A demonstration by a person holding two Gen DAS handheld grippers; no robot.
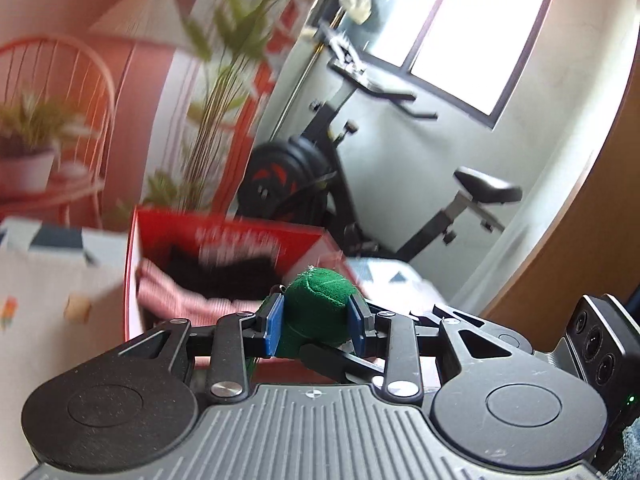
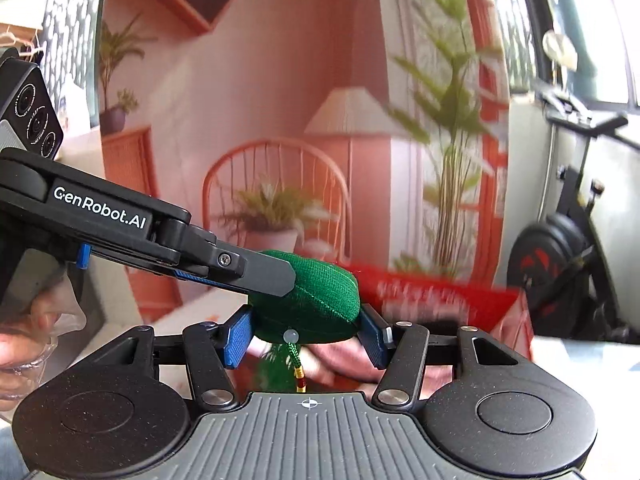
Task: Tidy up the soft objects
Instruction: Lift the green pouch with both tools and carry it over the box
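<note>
Green fabric fills the gap between my left tongs [image 1: 316, 322]: a stuffed green pincushion-like ornament [image 1: 318, 300] is pinched between the blue pads [image 1: 274, 328], held up in the air. In my right wrist view the same green ornament [image 2: 320, 300] sits between the pads of my right tongs [image 2: 306, 334], which are spread about as wide as the ornament; I cannot tell whether those pads actually press on it. The left tool reaches in from the left of the ornament, its black finger [image 2: 260, 270] lying across the fabric. Below the ornament hangs a pale bead [image 2: 291, 336] and a green tassel cord [image 2: 296, 364] with small gold and red beads.

Just behind the ornament, and lower, stands a red box [image 1: 224, 240], open at the top, with white lettering too blurred to read. Inside it I see a pink striped cloth [image 1: 176, 296] and something black [image 1: 224, 272] lying against it. The box rests on a pale patterned tabletop [image 1: 52, 280].

Farther behind the ornament, to its right, is a black exercise bike [image 1: 340, 184] below a bright window [image 1: 492, 28]. To its left hangs a backdrop [image 2: 280, 100] printed with a lamp, a chair and potted plants.
</note>
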